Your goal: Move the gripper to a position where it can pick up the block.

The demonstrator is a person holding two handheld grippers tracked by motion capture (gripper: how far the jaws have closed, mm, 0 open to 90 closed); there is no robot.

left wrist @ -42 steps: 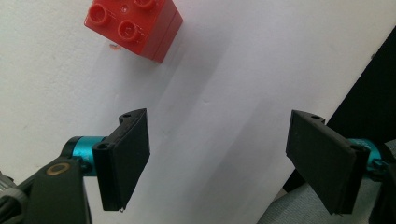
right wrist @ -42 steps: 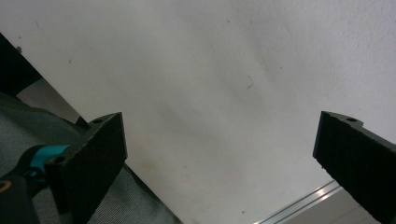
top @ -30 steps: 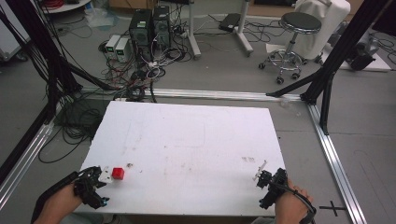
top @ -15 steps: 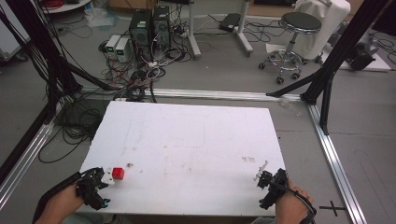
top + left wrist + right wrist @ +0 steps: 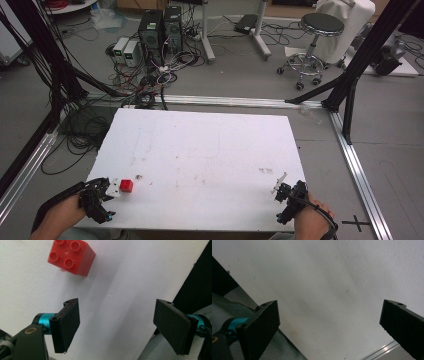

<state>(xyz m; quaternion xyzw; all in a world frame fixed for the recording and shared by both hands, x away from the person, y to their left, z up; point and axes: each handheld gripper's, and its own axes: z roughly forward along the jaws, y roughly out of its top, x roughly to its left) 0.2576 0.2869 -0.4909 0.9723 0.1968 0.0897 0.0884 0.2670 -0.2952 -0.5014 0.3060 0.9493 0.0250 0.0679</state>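
A small red four-stud brick [image 5: 126,186] lies on the white table [image 5: 210,145] near its front left corner. My left gripper [image 5: 106,193] sits just left of it at the table's front edge. In the left gripper view the red brick [image 5: 72,257] lies ahead and to the left, beyond the open jaws of the left gripper [image 5: 120,325], which hold nothing. My right gripper [image 5: 281,193] rests near the front right corner. In the right gripper view the right gripper [image 5: 329,325] stands wide open over bare table [image 5: 324,277].
Black frame posts [image 5: 45,65] and aluminium rails [image 5: 360,170] surround the table. On the floor beyond it stand computer towers [image 5: 160,27], tangled cables [image 5: 145,85] and a stool [image 5: 317,30]. The table's front edge runs just under both hands.
The left gripper has crept slightly forward toward the red brick. The brick and the right gripper have stayed almost where they were.
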